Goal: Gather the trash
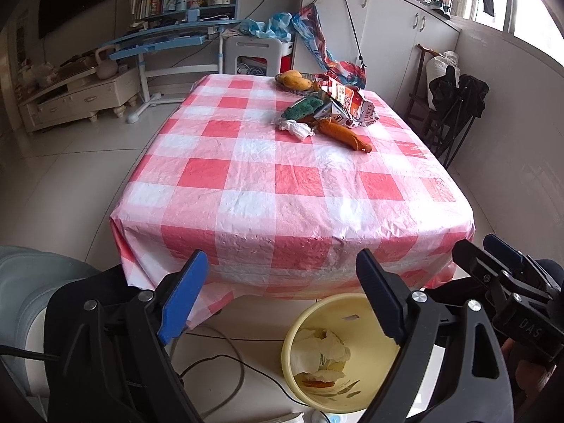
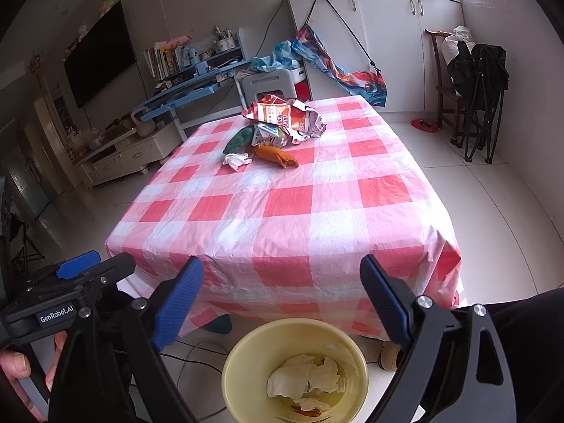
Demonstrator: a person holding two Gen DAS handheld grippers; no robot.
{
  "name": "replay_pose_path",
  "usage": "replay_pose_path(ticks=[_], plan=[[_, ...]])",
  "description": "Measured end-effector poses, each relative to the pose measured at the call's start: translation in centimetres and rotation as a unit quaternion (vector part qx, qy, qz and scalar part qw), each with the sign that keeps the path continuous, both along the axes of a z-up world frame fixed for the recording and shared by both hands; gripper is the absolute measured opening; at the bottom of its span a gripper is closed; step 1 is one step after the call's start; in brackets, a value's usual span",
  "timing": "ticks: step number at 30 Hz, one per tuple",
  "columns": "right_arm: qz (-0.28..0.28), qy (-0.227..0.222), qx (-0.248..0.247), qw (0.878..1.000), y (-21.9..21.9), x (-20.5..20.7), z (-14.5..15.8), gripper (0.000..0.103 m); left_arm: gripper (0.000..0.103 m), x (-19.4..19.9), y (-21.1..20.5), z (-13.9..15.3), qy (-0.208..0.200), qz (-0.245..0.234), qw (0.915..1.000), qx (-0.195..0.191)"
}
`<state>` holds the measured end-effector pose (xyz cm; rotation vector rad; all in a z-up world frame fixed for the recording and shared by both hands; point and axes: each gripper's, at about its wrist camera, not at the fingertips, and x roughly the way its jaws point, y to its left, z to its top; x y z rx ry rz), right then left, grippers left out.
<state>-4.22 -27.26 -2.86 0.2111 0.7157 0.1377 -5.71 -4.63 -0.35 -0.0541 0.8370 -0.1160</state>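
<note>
On the far part of one checked table (image 2: 282, 211) lie one crumpled white tissue (image 2: 236, 160), one orange peel (image 2: 276, 157), one green sponge (image 2: 239, 141), one squashed small carton (image 2: 269, 134) and one large crumpled snack bag (image 2: 285, 116); far left, one basket (image 1: 282, 78) holds one mango (image 1: 296, 80). One yellow bin (image 2: 243, 352) stands near, with several crumpled tissues (image 2: 303, 375) inside. Two grippers, both open

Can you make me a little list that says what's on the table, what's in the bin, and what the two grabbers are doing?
Table: red-and-white checked tablecloth
On it: crumpled white tissue, orange peel, crumpled red-and-white snack bag, green scrubber
Bin: round yellow plastic bin on the floor, holding white paper
Left gripper: open, empty
Right gripper: open, empty
</note>
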Motion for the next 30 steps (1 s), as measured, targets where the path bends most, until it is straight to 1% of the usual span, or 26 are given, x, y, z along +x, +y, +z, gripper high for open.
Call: replay_pose_path(ticks=[20,30], plan=[[0.003,0.001,-0.004,1.000,0.33,-0.02,-0.13,0.087,0.083,0.06,0.74,0.27,-0.008,0.019,0.9998,-0.006],[0.009,0.004,-0.008,1.000,0.55,0.08,-0.16,0.087,0.083,0.14,0.83,0.27,-0.007,0.019,0.9998,-0.006]])
